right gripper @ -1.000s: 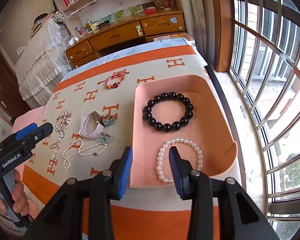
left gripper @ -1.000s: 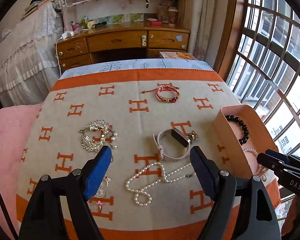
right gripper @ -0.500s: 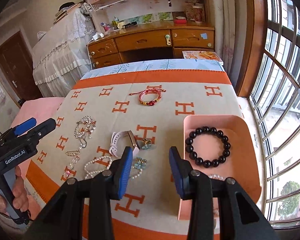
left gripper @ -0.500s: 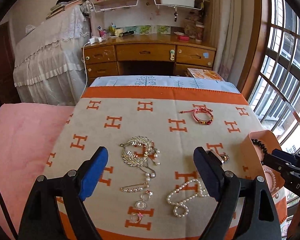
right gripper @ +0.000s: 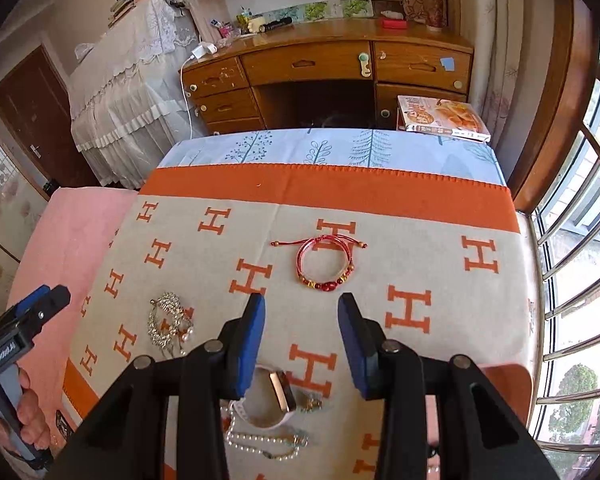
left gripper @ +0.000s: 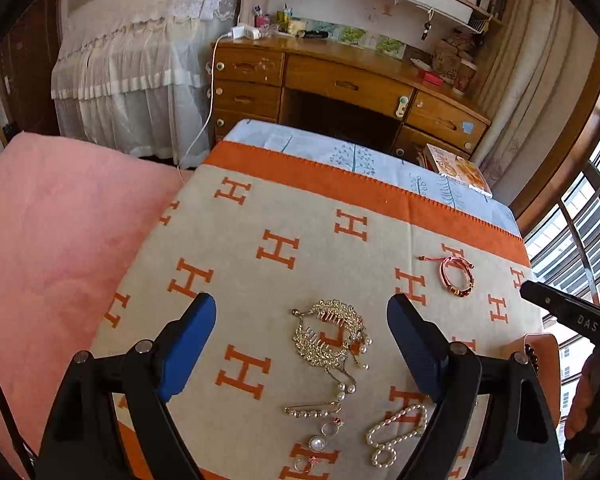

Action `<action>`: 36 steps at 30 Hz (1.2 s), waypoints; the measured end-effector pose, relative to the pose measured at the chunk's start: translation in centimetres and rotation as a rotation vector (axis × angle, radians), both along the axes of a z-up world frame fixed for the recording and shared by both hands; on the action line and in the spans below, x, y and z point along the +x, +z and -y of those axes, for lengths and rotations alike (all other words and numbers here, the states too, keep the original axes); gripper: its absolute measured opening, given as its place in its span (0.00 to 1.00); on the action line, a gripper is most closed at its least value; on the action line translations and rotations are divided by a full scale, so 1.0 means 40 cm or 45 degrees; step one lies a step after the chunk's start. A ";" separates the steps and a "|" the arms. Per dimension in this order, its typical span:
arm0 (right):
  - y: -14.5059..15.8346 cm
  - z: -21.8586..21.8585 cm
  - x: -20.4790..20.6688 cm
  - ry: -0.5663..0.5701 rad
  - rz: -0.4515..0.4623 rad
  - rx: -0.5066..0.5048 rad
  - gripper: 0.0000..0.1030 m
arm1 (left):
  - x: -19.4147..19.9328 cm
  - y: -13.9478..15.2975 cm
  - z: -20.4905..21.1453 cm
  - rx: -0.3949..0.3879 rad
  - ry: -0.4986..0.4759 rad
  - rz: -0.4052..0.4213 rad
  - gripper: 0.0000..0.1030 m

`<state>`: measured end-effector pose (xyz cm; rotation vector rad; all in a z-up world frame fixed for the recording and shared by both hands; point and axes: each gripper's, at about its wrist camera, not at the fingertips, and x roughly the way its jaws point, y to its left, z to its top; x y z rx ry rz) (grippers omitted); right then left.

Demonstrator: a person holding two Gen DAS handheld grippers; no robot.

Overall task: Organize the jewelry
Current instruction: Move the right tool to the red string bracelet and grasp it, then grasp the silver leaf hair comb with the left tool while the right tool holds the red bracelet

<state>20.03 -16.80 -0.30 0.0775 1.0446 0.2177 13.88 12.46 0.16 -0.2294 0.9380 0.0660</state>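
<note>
Jewelry lies on a beige blanket with orange H marks (left gripper: 284,216). My left gripper (left gripper: 300,340) is open and empty, above a gold hair comb with pearl drops (left gripper: 330,334). A pearl pin (left gripper: 312,408), small rings (left gripper: 320,440) and a pearl necklace (left gripper: 396,432) lie nearer the front edge. My right gripper (right gripper: 302,340) is open and empty, pointing at a red cord bracelet (right gripper: 326,264), which also shows in the left wrist view (left gripper: 456,276). A white watch (right gripper: 270,400) and the pearl necklace (right gripper: 260,440) lie under the right gripper. The gold comb (right gripper: 168,320) sits to its left.
A peach tray (left gripper: 540,344) shows at the right edge of the blanket, mostly hidden. A pink cover (left gripper: 52,232) lies to the left. A wooden desk (right gripper: 324,68) stands beyond the bed. A barred window (right gripper: 580,240) is on the right.
Both grippers have swung left and lifted their view away from the peach tray. The right gripper now faces the red bracelet; the left is over the gold comb. Both stayed open.
</note>
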 end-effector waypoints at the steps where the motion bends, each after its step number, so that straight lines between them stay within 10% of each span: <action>1: -0.018 -0.005 0.031 0.008 -0.026 -0.011 0.37 | 0.013 -0.016 0.000 -0.023 -0.001 -0.030 0.84; 13: -0.242 -0.088 0.215 0.085 -0.245 -0.083 0.37 | 0.124 -0.171 0.016 -0.197 0.025 -0.282 0.83; 16: -0.252 -0.114 0.212 0.122 -0.219 -0.158 0.33 | 0.135 -0.184 0.022 -0.200 0.025 -0.295 0.83; 19: -0.252 -0.130 0.200 0.151 -0.174 -0.276 0.08 | 0.147 -0.192 0.030 -0.197 0.008 -0.312 0.79; 24: -0.247 -0.100 0.175 0.143 -0.219 -0.196 0.07 | 0.171 -0.228 0.055 -0.197 -0.033 -0.396 0.55; 36: -0.247 -0.061 0.119 0.160 -0.230 -0.083 0.07 | 0.213 -0.267 0.091 -0.243 -0.040 -0.501 0.43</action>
